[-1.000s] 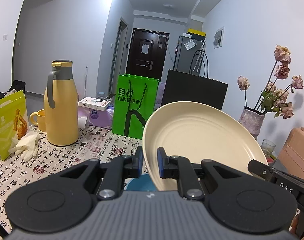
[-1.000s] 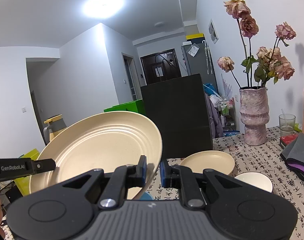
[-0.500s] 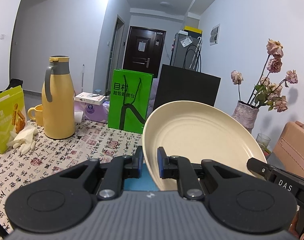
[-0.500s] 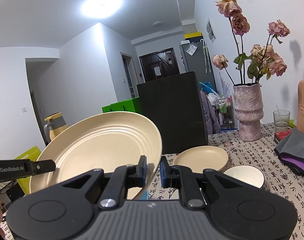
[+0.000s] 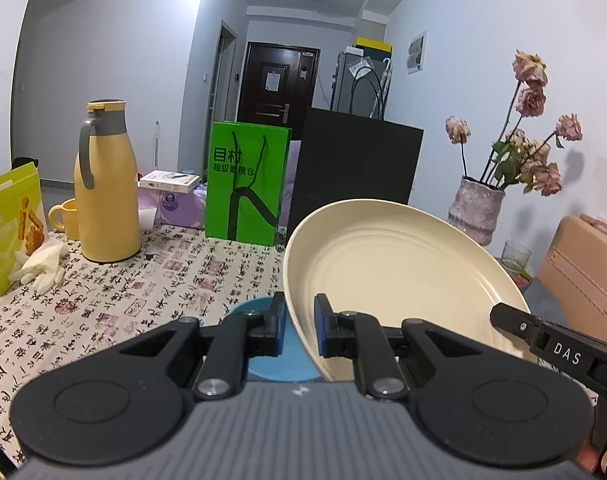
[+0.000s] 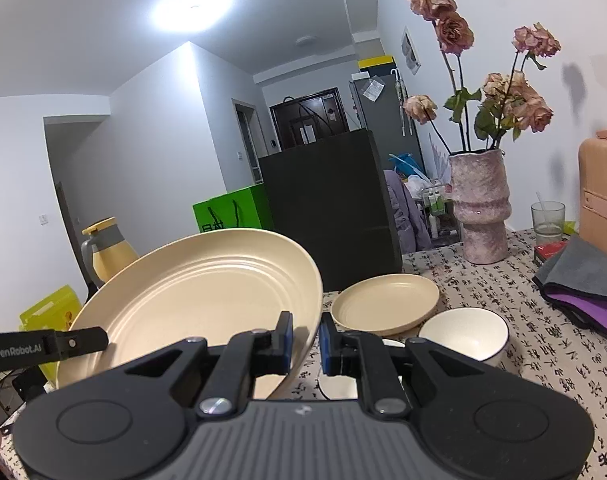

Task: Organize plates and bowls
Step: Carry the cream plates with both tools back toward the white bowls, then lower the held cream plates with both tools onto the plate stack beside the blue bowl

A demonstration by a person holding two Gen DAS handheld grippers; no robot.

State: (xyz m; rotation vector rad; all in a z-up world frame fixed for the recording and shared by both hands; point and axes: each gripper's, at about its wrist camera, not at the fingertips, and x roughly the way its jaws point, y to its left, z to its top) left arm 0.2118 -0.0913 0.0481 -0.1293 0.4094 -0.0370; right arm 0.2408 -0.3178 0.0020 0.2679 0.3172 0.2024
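Observation:
A large cream plate (image 5: 403,276) hangs tilted above the patterned table (image 5: 143,280), held by two opposite rims. My left gripper (image 5: 299,330) is shut on its left rim. My right gripper (image 6: 305,338) is shut on the plate's (image 6: 207,292) right rim. A finger of each gripper shows in the other's view. A blue plate (image 5: 263,360) lies on the table just under the left gripper. In the right wrist view a smaller cream plate (image 6: 385,300) and a white bowl (image 6: 463,332) sit on the table ahead. Another white dish is mostly hidden under the right gripper.
A yellow thermos (image 5: 105,184), yellow mug (image 5: 65,218), white gloves (image 5: 39,268) and a yellow-green box (image 5: 9,228) stand at the left. A green bag (image 5: 245,188) and black bag (image 6: 331,212) stand behind. On the right are a flower vase (image 6: 479,208), glass (image 6: 547,218), pink case (image 5: 583,268) and folded cloth (image 6: 583,280).
Both grippers have sunk and moved forward together with the large plate. More of the blue plate, the smaller cream plate and the white bowl now show.

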